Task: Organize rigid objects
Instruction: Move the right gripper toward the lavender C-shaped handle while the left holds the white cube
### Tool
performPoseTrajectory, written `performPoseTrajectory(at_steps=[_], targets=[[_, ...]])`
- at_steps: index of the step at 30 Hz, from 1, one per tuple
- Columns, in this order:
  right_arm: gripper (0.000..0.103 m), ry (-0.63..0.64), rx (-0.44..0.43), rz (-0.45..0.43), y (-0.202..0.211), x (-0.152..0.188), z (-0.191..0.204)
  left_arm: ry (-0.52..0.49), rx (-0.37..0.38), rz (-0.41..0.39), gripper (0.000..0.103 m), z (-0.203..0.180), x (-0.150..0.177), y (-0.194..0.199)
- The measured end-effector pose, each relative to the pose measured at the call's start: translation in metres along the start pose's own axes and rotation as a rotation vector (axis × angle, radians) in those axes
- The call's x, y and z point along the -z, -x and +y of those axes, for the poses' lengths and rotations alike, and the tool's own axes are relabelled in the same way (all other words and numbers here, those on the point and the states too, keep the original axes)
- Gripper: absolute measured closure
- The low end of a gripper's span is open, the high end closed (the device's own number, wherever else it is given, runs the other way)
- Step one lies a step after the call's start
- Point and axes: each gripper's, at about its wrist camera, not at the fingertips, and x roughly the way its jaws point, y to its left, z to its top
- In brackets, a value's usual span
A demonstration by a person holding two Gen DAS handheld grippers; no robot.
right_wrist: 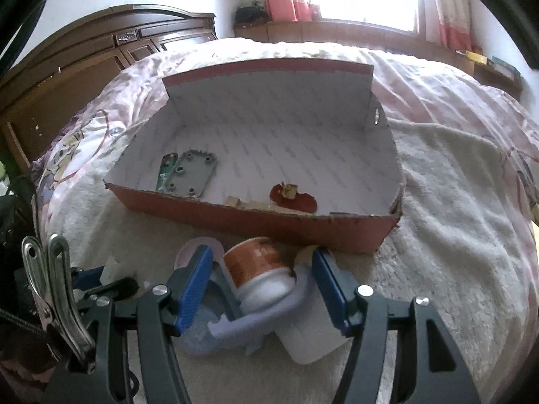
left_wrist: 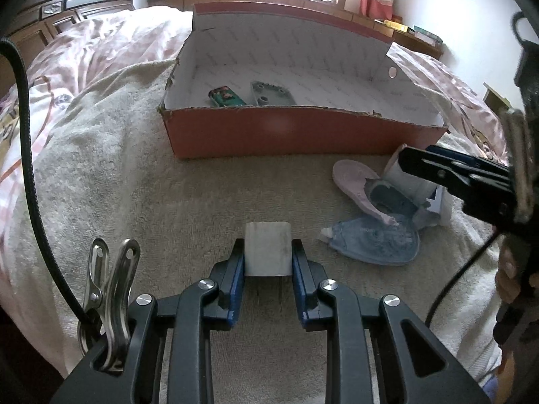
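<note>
The left gripper clamps a white block at 6 o'clock. The red box lies at 12, holding a grey plate and green tin. The right gripper hovers at 3 above pink and blue pieces.

Both wrist views close, facing shared box.

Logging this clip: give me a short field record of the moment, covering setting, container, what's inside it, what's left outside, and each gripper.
setting: bed with a cream blanket
container: open red cardboard box
inside: grey plate, green tin, red piece
outside: pile of pale plastic pieces
left gripper: shut on white block
right gripper: open, straddling copper-wire spool
</note>
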Motion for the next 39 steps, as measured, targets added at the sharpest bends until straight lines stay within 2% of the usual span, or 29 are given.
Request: performPoseTrajectory(at_steps=[6, 17, 27, 36, 39], targets=[[0.041, 0.010, -0.026, 0.029, -0.010, 0.008, 0.001, -0.001, -0.001, -0.006, 0.077, 0.000, 0.001, 0.000], [0.041, 0.023, -0.074, 0.068, -0.016, 0.019, 0.008, -0.002, -0.002, -0.007, 0.077, 0.001, 0.000, 0.000], [0.044, -0.059, -0.108, 0.011, 0.002, 0.024, 0.000, 0.006, 0.014, -0.015, 0.077, 0.001, -0.001, 0.009], [0.044, -0.081, -0.162, -0.046, 0.020, 0.025, 0.005, 0.018, 0.015, -0.047, 0.077, 0.005, -0.005, 0.023], [0.044, -0.071, -0.168, -0.040, 0.021, 0.028, 0.007, 0.017, 0.015, -0.045, 0.077, 0.005, -0.005, 0.023]])
